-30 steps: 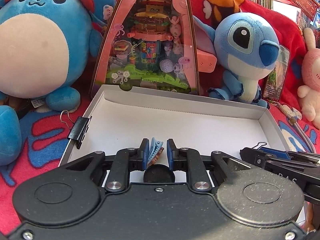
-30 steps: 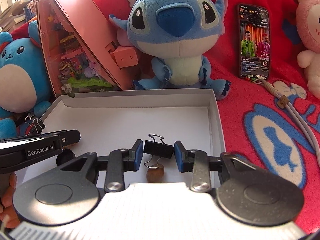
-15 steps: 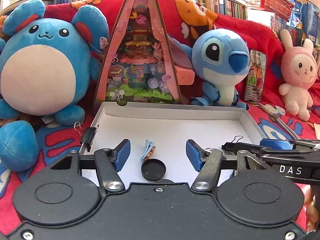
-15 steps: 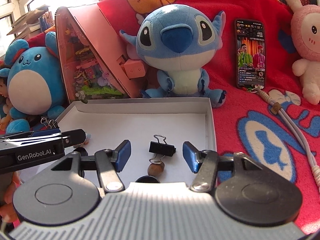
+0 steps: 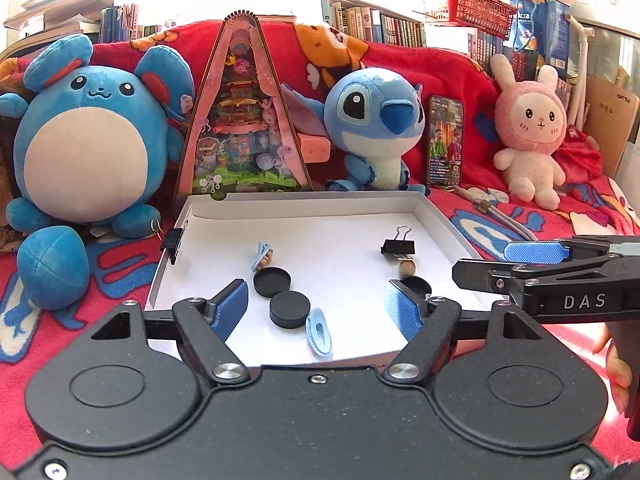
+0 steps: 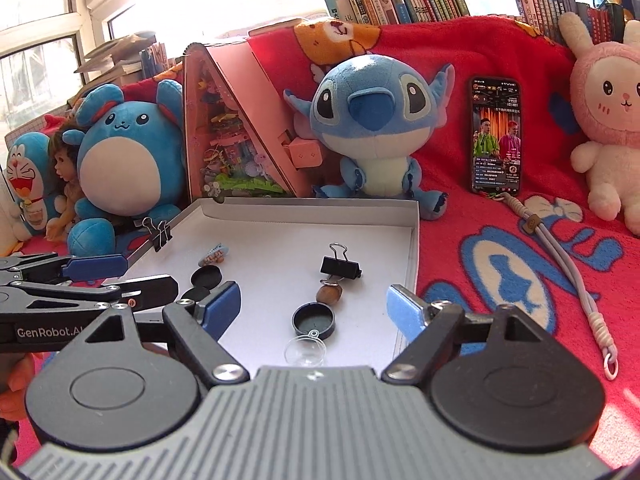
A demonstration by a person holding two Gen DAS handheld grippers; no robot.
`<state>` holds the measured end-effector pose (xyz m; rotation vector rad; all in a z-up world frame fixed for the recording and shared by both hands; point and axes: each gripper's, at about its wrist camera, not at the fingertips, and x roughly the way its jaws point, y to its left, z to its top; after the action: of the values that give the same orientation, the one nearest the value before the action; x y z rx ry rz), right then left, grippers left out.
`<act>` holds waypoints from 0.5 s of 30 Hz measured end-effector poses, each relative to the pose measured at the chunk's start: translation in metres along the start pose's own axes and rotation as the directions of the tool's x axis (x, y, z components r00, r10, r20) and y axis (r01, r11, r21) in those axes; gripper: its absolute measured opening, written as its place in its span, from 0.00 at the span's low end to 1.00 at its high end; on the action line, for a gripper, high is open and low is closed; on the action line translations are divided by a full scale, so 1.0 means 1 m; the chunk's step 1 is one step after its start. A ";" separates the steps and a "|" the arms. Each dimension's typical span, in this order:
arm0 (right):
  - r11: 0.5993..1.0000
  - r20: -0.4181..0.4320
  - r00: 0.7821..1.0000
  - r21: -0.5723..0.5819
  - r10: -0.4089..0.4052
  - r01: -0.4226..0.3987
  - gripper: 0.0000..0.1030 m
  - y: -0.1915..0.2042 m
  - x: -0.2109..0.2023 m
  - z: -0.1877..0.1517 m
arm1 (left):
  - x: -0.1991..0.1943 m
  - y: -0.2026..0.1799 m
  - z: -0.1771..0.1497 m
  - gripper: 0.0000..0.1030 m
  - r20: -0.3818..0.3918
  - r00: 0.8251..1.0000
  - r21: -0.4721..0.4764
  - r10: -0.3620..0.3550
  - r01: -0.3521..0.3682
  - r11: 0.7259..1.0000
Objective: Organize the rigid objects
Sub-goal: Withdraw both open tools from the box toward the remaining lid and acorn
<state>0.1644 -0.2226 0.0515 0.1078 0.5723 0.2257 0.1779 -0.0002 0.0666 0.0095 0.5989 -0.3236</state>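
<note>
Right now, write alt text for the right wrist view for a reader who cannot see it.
The right claw hangs open over a shallow white box holding a black binder clip, a brown nut, a black cap and a clear dome. Plush toys and a lit phone stand behind on a red blanket.

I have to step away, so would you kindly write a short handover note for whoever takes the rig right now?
Left gripper: open, empty, above the near end of the white box.
Right gripper: open, empty, likewise.
In the box: black binder clip with a brown nut at its handle, an open black cap, a clear dome, two black discs, two blue hair clips.
Another binder clip is clamped on the box's left wall.
Done: these items lie in the box.
Left: nothing visibly loose on the blanket; check.
</note>
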 end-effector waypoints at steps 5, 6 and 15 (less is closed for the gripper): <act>0.999 0.013 1.000 -0.040 0.009 -0.009 0.87 0.003 -0.022 -0.013 | -0.020 -0.006 -0.020 0.72 -0.002 1.000 0.024 -0.022 0.022 0.999; 0.999 0.014 1.000 -0.043 0.014 -0.013 0.87 0.004 -0.027 -0.017 | -0.024 -0.008 -0.024 0.72 -0.004 1.000 0.030 -0.028 0.029 0.999; 0.994 0.014 0.999 -0.105 0.036 -0.034 0.88 0.012 -0.062 -0.047 | -0.051 -0.022 -0.060 0.72 -0.063 0.992 0.043 -0.105 0.108 0.993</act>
<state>0.0856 -0.2238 0.0468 0.0176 0.5417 0.2885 0.0983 0.0006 0.0475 0.0321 0.6535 -0.4422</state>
